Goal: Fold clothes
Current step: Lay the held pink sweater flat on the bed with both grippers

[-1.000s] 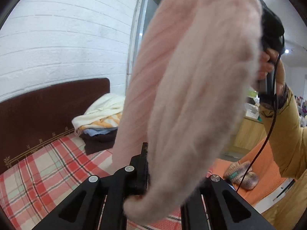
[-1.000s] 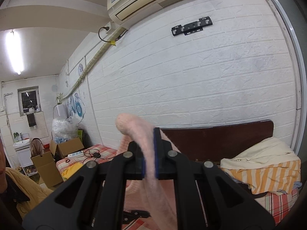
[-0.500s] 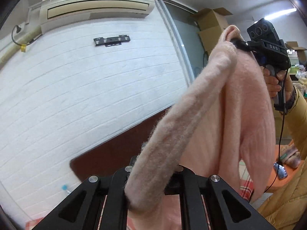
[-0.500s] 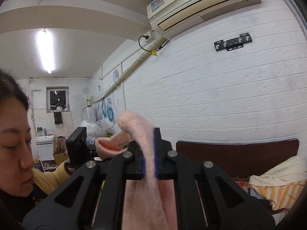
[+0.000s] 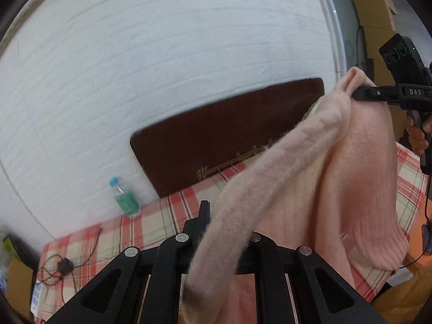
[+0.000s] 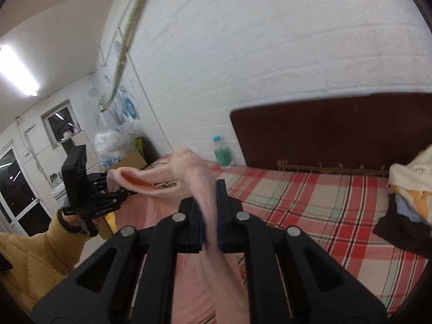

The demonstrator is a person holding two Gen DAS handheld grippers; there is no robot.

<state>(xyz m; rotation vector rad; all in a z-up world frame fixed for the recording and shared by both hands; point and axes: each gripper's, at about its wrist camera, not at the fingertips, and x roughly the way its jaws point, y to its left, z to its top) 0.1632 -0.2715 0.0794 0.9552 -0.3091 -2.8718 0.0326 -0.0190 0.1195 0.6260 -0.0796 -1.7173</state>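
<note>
Both hand-held grippers hold one pink knit sweater (image 5: 359, 178) in the air above the bed (image 6: 310, 202).

Left hand-held gripper (image 5: 216, 224): jaws clamped on a fuzzy edge of the sweater; the knit runs out of the jaws and rises to the upper right in the left wrist view. In the right wrist view this same gripper sits at left, pinching a ribbed opening of the garment.

Right hand-held gripper (image 6: 212, 205): jaws pressed together on a fold of the sweater, blue pads showing on either side of the fabric. In the left wrist view it grips the ribbed edge at upper right, with the person's hand (image 5: 418, 135) on its handle.

The sweater hangs between the two grip points, its body drooping toward the plaid red-and-cream bedcover (image 5: 151, 226). Whether the lower part touches the bed cannot be told.

Surroundings: dark brown headboard (image 6: 337, 132) against a white brick wall (image 6: 270, 40). A plastic bottle with a blue cap (image 6: 221, 152) stands just beside the headboard's left end. A pile of clothes (image 6: 407, 189) lies on the bed at the right edge of the right wrist view. Yellow quilted sleeve (image 6: 29, 259) at lower left behind the left gripper.
</note>
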